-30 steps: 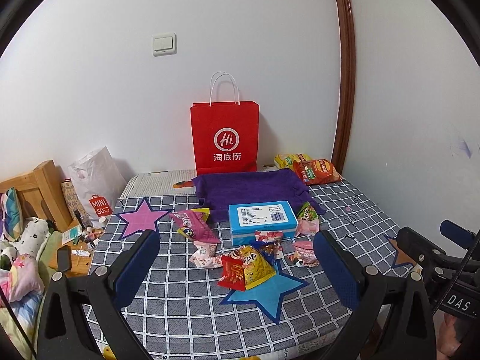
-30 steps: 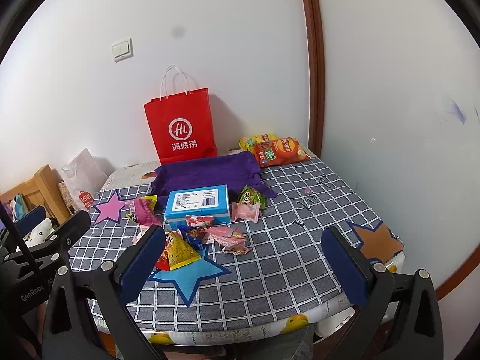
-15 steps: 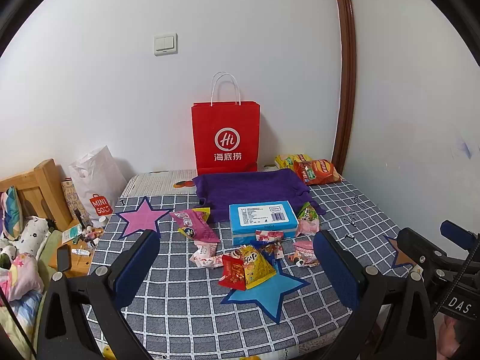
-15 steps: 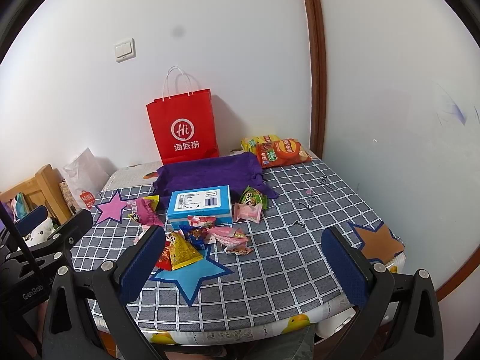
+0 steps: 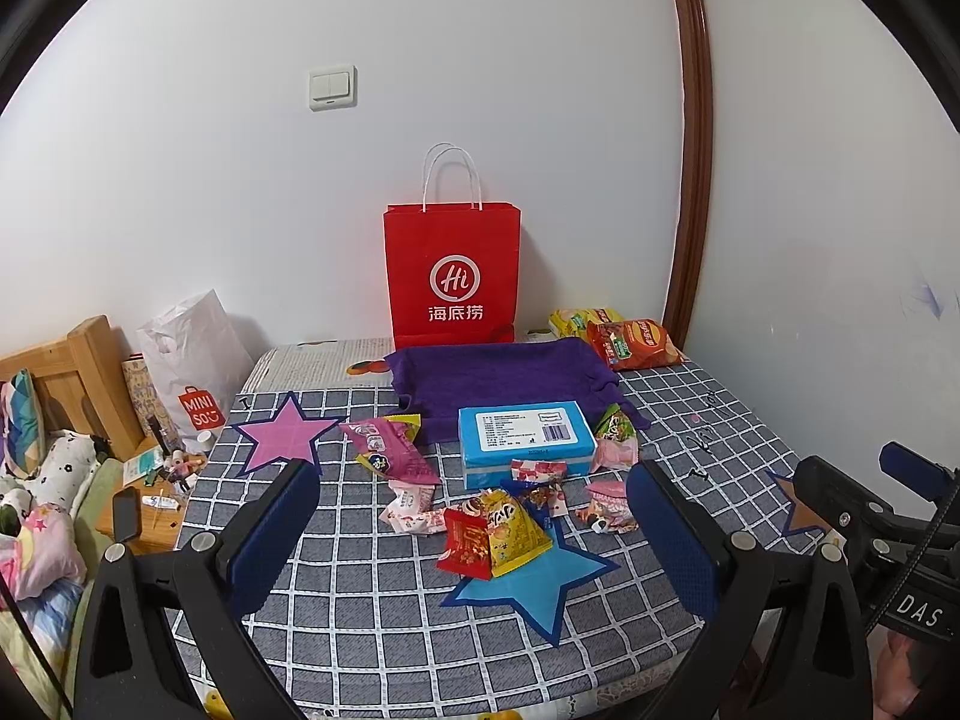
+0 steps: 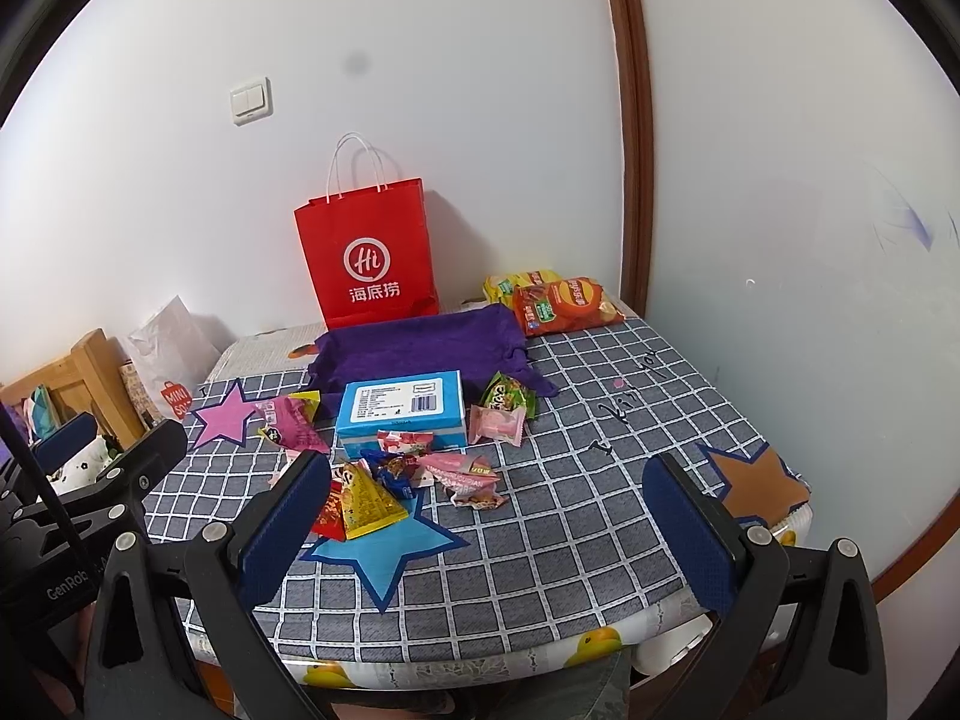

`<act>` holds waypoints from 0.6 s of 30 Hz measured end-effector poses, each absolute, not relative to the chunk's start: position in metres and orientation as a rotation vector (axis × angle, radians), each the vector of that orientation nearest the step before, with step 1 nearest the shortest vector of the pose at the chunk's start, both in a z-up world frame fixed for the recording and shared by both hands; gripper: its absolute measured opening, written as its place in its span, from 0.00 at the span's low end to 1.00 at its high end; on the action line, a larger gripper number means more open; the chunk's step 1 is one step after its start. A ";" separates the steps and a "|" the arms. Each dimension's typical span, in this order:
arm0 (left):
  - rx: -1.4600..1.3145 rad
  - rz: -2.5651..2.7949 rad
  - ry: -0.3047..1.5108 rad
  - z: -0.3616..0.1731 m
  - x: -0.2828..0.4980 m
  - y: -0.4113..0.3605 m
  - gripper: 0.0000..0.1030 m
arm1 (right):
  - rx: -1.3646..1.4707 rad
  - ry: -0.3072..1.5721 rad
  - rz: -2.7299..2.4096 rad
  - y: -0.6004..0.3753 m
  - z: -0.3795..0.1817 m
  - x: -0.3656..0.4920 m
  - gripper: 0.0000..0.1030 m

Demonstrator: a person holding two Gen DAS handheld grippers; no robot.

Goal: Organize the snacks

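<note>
Almost nothing has changed over the last second: both views hold the same framing, with only a very slight drift in the right wrist view, and no snack has moved. That suggests the sorting has not begun; the person seems to be sizing up the pile.

The left hand-held gripper [image 5: 471,540] is released, its blue pads spread wide and holding nothing, well short of the snacks. The right hand-held gripper [image 6: 486,525] is likewise spread and empty, hovering over the near edge of the checked surface [image 6: 570,540].

The snacks lie loose in the middle of the surface. A yellow-and-red triangular packet [image 5: 495,534] rests partly on the blue star cutout [image 5: 528,585]. Small pink and red wrappers [image 5: 606,501] are scattered just behind it, in front of the blue box [image 5: 525,435]. A pink packet [image 5: 390,450] lies to the left near the pink star cutout [image 5: 282,435], and a green candy packet [image 6: 507,393] sits beside the box. Two chip bags [image 6: 561,300] rest at the back by the wall, next to the red paper bag [image 5: 453,276] and a purple cloth [image 5: 498,378].

The triangular packet is nearest to both grippers, so it looks like the likeliest first pick.
</note>
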State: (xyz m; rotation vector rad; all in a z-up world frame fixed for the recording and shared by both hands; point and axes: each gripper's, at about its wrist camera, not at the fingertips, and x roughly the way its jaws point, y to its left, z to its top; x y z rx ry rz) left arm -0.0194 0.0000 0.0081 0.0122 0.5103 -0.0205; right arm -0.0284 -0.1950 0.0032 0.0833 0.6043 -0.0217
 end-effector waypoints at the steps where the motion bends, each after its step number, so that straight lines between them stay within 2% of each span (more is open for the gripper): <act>1: 0.013 -0.021 0.511 0.008 -0.019 0.000 1.00 | 0.083 0.604 -0.022 -0.195 0.003 -0.028 0.99; 18: 0.013 -0.023 0.509 0.008 -0.021 0.000 1.00 | 0.078 0.603 -0.020 -0.191 0.002 -0.031 0.99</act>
